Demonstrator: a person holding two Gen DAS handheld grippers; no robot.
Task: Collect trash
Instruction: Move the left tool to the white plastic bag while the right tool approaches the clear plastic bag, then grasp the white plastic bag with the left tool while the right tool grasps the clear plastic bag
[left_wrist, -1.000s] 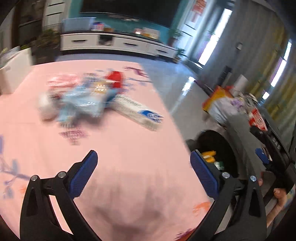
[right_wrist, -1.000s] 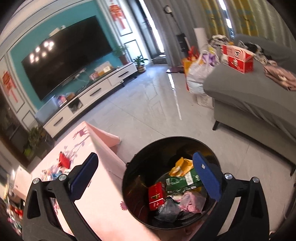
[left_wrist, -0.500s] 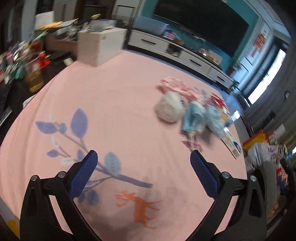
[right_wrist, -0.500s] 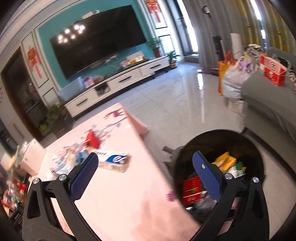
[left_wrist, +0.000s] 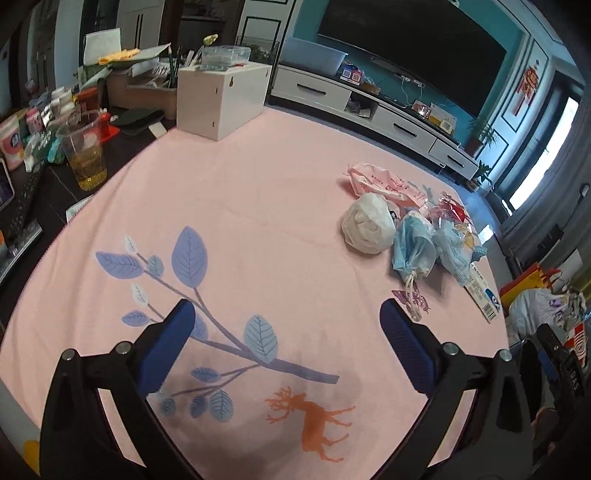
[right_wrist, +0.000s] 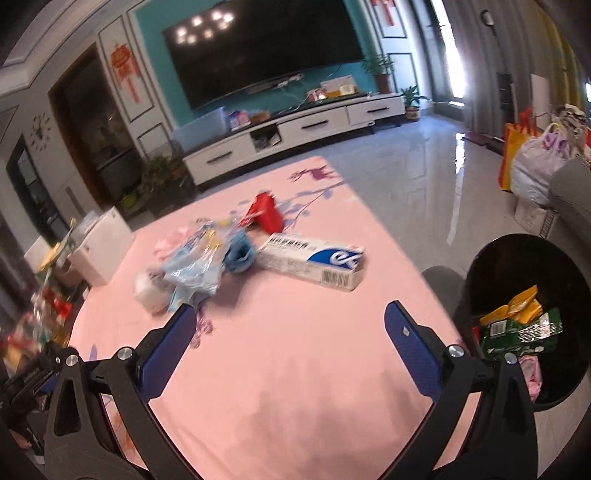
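Note:
A heap of trash lies on the pink tablecloth (left_wrist: 258, 192): a white crumpled wad (left_wrist: 367, 223), blue face masks (left_wrist: 413, 247), a pink wrapper (left_wrist: 376, 181) and a white toothpaste box (left_wrist: 480, 291). My left gripper (left_wrist: 286, 332) is open and empty, over the cloth, short of the heap. In the right wrist view the toothpaste box (right_wrist: 312, 260), a red packet (right_wrist: 267, 214), the masks (right_wrist: 238, 253) and the wad (right_wrist: 147, 291) lie ahead of my right gripper (right_wrist: 290, 326), which is open and empty. The black trash bin (right_wrist: 524, 314) stands at the right, holding wrappers.
A white wooden box (left_wrist: 221, 99) stands at the table's far left edge. A plastic cup of yellow liquid (left_wrist: 85, 151) and clutter sit on a dark surface to the left. A TV cabinet (right_wrist: 295, 133) lines the far wall. Bags (right_wrist: 535, 162) stand on the floor at right.
My right gripper swung left from above the bin to over the table, facing the trash heap. My left gripper swung left and back, so the heap now sits at its right.

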